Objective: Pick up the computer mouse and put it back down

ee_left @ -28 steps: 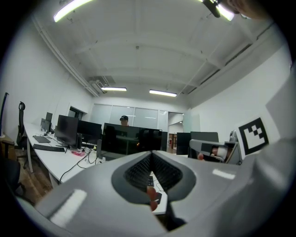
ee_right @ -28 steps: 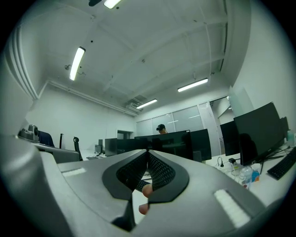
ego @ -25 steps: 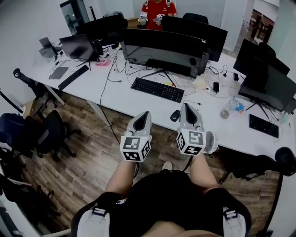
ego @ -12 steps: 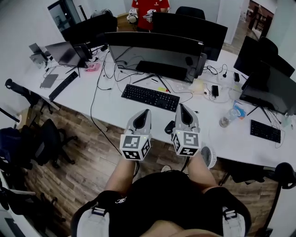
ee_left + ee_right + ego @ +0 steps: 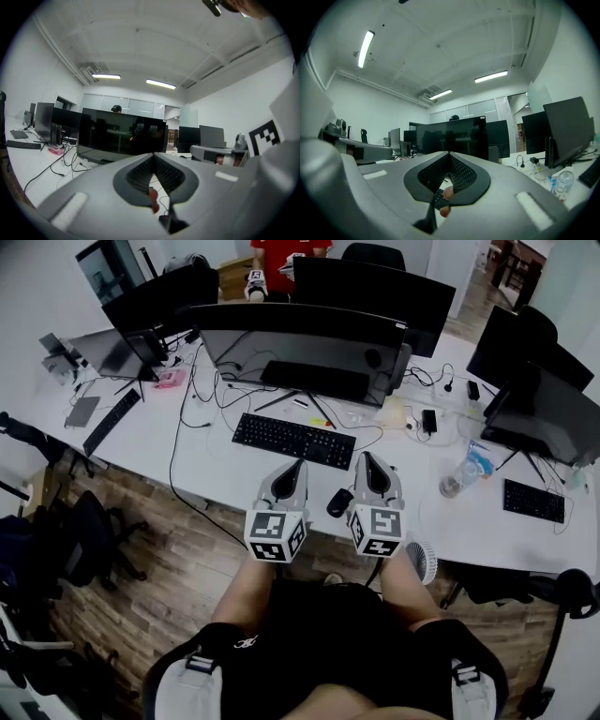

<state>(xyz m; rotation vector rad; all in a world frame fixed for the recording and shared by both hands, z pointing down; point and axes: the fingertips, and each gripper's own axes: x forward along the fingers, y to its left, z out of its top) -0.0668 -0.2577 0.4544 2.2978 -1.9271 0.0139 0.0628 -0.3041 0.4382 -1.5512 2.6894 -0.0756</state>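
The black computer mouse point(image 5: 339, 502) lies on the white desk point(image 5: 216, 460) near its front edge, in the head view. My two grippers are held side by side above that edge, with the mouse between them. The left gripper point(image 5: 296, 469) is just left of the mouse, and its jaws meet at the tip point(image 5: 153, 154) with nothing in them. The right gripper point(image 5: 365, 459) is just right of the mouse and is likewise shut and empty point(image 5: 449, 153). Neither gripper touches the mouse.
A black keyboard point(image 5: 292, 440) and a wide curved monitor point(image 5: 300, 343) stand behind the mouse, with cables around them. A water bottle point(image 5: 457, 479), a second keyboard point(image 5: 534, 500) and more monitors are to the right. A small fan point(image 5: 422, 562) is at the desk edge. Office chairs point(image 5: 84, 531) stand on the left.
The desk has come closer and lower in the head view, and the mouse now lies between the two grippers. Both grippers stay shut and empty.
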